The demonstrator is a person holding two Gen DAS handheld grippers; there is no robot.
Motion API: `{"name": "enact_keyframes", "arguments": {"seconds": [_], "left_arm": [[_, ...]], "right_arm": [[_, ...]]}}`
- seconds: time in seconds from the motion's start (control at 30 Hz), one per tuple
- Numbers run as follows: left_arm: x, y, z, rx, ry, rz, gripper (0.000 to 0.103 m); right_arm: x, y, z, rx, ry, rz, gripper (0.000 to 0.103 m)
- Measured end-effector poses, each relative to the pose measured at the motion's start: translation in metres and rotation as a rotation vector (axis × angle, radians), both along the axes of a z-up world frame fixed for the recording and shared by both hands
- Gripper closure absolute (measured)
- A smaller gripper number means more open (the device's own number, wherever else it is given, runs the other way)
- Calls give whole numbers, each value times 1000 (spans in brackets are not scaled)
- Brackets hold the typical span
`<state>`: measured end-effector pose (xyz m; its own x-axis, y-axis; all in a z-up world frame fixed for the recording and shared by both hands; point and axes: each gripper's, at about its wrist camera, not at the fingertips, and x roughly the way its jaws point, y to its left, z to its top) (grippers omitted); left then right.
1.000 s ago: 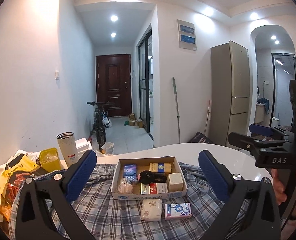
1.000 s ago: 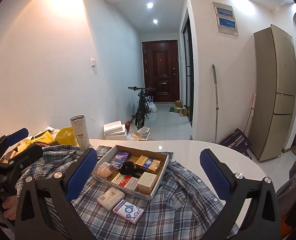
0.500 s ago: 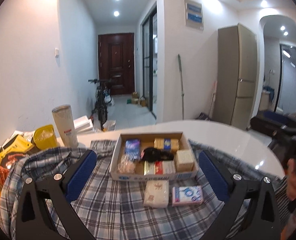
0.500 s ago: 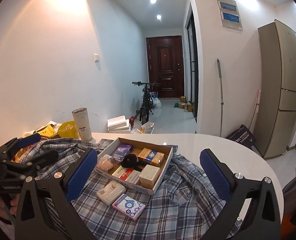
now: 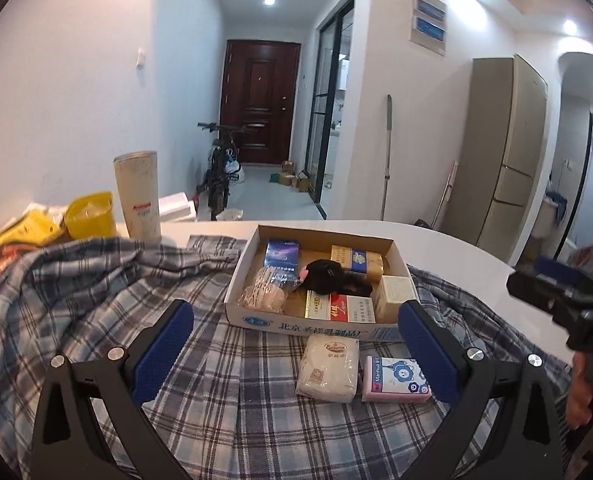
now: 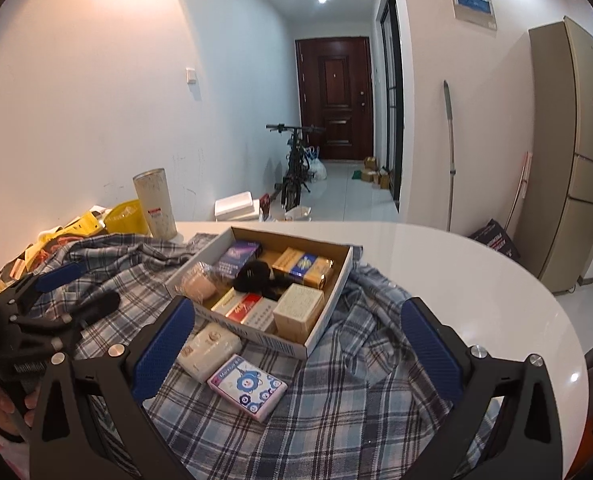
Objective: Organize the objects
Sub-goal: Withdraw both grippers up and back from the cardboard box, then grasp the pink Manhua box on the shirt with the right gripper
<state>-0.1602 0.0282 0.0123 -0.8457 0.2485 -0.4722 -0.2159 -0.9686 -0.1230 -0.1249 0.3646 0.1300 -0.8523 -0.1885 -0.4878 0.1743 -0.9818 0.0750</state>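
A shallow cardboard box sits on a plaid shirt and holds several small packs and a black item. In front of the box lie a white tissue pack and a pink-and-blue tissue pack. My left gripper is open and empty, hovering over the shirt near both packs. My right gripper is open and empty too, with the pink-and-blue pack low between its fingers. Each gripper shows at the edge of the other's view.
The shirt covers a round white table. A tall tumbler, a yellow tub and yellow snack bags stand at the left. A hand holds the left gripper. A bicycle, a fridge and a hallway lie beyond.
Both cameras have come closer to the table and tilted down, so the box and the two tissue packs look larger. Nothing on the table has moved. Both grippers stay open.
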Motion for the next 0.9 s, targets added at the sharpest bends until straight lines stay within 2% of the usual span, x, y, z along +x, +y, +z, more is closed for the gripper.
{"name": "enact_keyframes", "arguments": {"seconds": [0.33,0.53,0.6,0.7,0.9], "left_arm": [[-3,3,-10,-24,-9,9,0],[-3,6,-13,-23,-16,-4,0],[-3,6,-14,-19,-20,-5,0],[-5,4,-16,-9,-31,-5,0],[-10,2,-21,0,-58,-1,0]], "right_arm": [[-21,-4,-23,0,-113,65,0],[-37,-19,-41,28,-202,151,11],[-43,-24,-50,38,-225,179,19],[-51,-30,-64,41,-262,221,25],[-59,-39,-92,50,-327,293,30]]}}
